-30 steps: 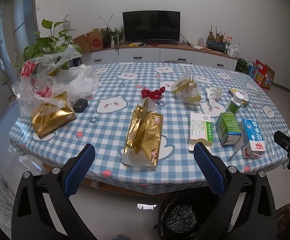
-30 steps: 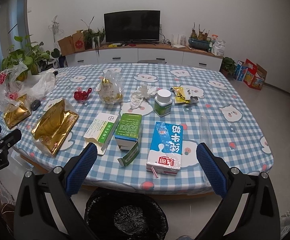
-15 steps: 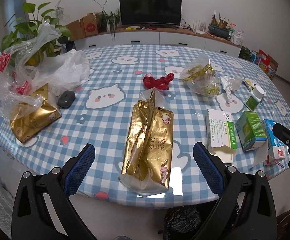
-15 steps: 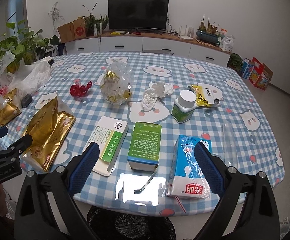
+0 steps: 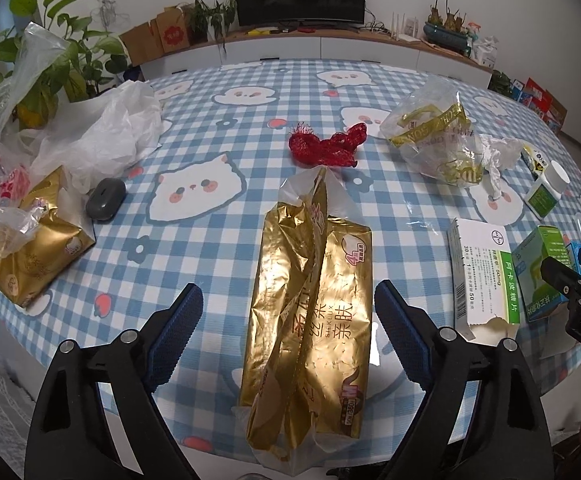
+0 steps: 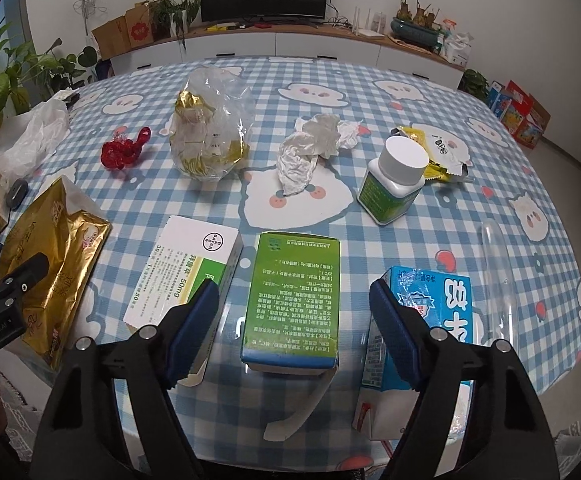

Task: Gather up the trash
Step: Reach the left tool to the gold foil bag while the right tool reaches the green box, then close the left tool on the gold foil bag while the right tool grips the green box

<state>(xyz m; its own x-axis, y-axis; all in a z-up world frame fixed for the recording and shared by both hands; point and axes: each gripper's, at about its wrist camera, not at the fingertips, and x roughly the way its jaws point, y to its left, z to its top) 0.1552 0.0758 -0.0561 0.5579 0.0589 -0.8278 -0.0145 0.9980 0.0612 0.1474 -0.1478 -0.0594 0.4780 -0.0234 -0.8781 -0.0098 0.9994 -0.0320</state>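
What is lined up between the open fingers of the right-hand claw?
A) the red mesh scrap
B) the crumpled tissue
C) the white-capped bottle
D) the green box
D: in the right wrist view the green box lies on the table straight ahead between the fingers of the open right claw, which is not touching it.

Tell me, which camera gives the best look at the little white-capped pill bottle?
The right wrist view: the pill bottle lies unobstructed in mid-table, its white cap and green label plain. In the left wrist view, the same bottle sits small and warped near the right edge.
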